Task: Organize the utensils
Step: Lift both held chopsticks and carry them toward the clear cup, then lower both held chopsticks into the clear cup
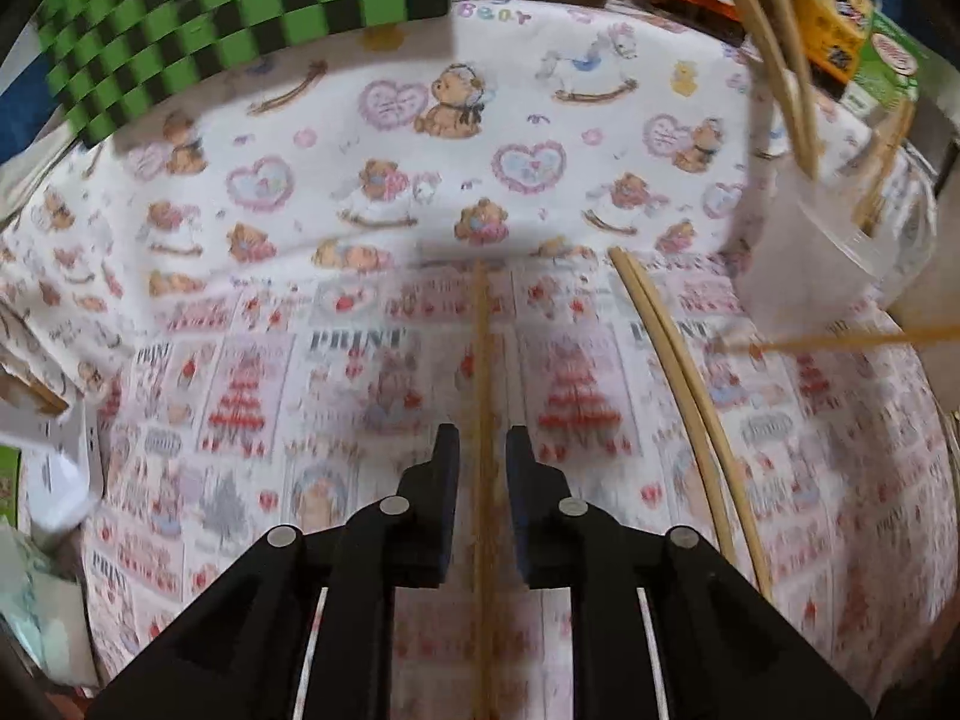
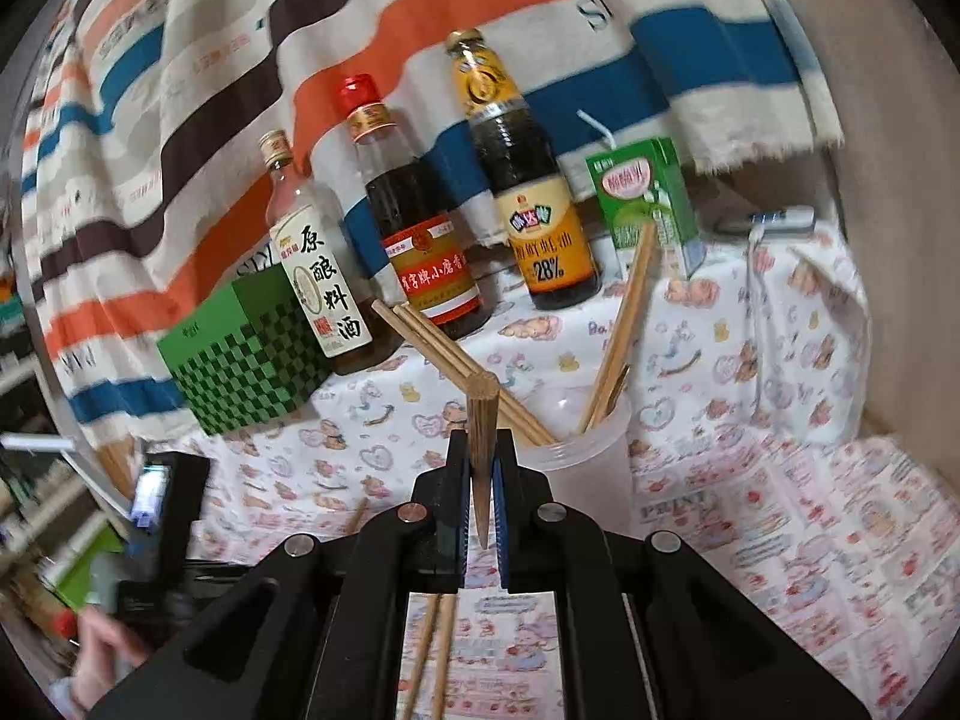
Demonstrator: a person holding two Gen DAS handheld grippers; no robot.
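Note:
In the left wrist view my left gripper (image 1: pixel 483 450) points down at the patterned cloth. Its jaws stand slightly apart around a single wooden chopstick (image 1: pixel 480 360) lying on the cloth, and the pads do not press on it. A pair of paler chopsticks (image 1: pixel 672 372) lies just to its right. The clear plastic cup (image 1: pixel 804 252) at the upper right holds several chopsticks. In the right wrist view my right gripper (image 2: pixel 483 450) is shut on a brown chopstick (image 2: pixel 482 420) that points forward, just in front of the cup (image 2: pixel 585 474).
Behind the cup stand three sauce bottles (image 2: pixel 420 240), a green drink carton (image 2: pixel 645 192) and a green checkered box (image 2: pixel 240 360). Two chopsticks (image 2: pixel 432 648) lie on the cloth below my right gripper. A person's hand (image 2: pixel 96 654) and the other handle's body show at the left.

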